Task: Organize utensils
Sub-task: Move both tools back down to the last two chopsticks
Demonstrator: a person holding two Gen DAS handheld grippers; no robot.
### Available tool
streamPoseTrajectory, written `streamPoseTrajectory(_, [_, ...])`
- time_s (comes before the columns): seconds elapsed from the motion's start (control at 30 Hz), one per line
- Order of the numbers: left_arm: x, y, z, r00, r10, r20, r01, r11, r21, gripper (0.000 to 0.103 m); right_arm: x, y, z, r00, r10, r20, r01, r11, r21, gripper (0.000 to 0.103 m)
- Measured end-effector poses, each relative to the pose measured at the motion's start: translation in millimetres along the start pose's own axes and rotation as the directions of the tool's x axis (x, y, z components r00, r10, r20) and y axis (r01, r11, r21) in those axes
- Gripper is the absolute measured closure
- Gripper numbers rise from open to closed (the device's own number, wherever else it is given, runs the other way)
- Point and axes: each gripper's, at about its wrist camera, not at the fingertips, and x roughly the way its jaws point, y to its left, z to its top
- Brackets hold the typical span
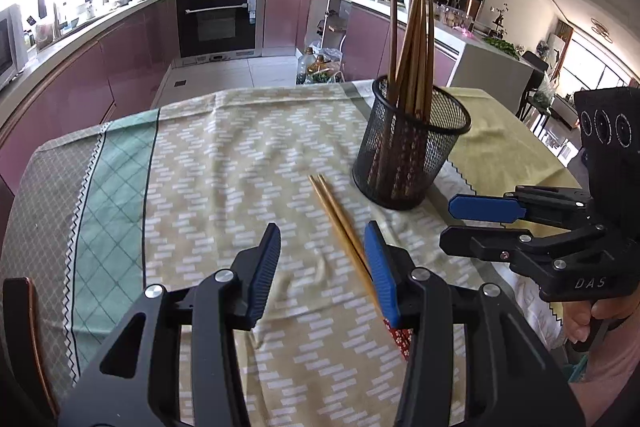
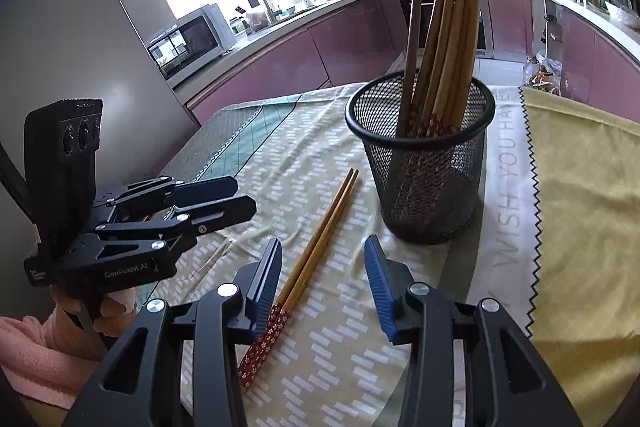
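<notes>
A pair of wooden chopsticks with red flowered handles [image 2: 316, 247] is lying on the patterned tablecloth [image 2: 340, 339], just left of the black mesh cup [image 2: 424, 167] holding more chopsticks. The right gripper [image 2: 322, 281] is hovering half-open over their near end, gripping nothing. The left gripper [image 1: 322, 263] is also standing half-open and empty, the pair lying by its right finger.

- Mesh cup [image 2: 420, 163] full of upright chopsticks [image 2: 444, 27] stands tall mid-table, blocks the far right side.
- Loose chopstick pair [image 2: 320, 243] lies flat just beside cup, narrow gap between them.
- Left gripper [image 2: 224, 203] hangs over table's left part, right gripper [image 1: 472, 223] near cup base.
- Tablecloth [image 1: 224, 163] left of pair lies bare, wide passage there.
- Yellow cloth [image 2: 580, 195] area right of cup free.
</notes>
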Motion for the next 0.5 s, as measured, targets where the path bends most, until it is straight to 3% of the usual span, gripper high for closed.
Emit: streamPoseTrajectory(0.5, [31.5,-15.9,-23.2,0.994,-0.011,-0.105,0.013,1.0,0.017,0.06,12.0,-6.3,-21.1,0.999,-0.003,-0.039,0.006,0.998,0.058,0.061])
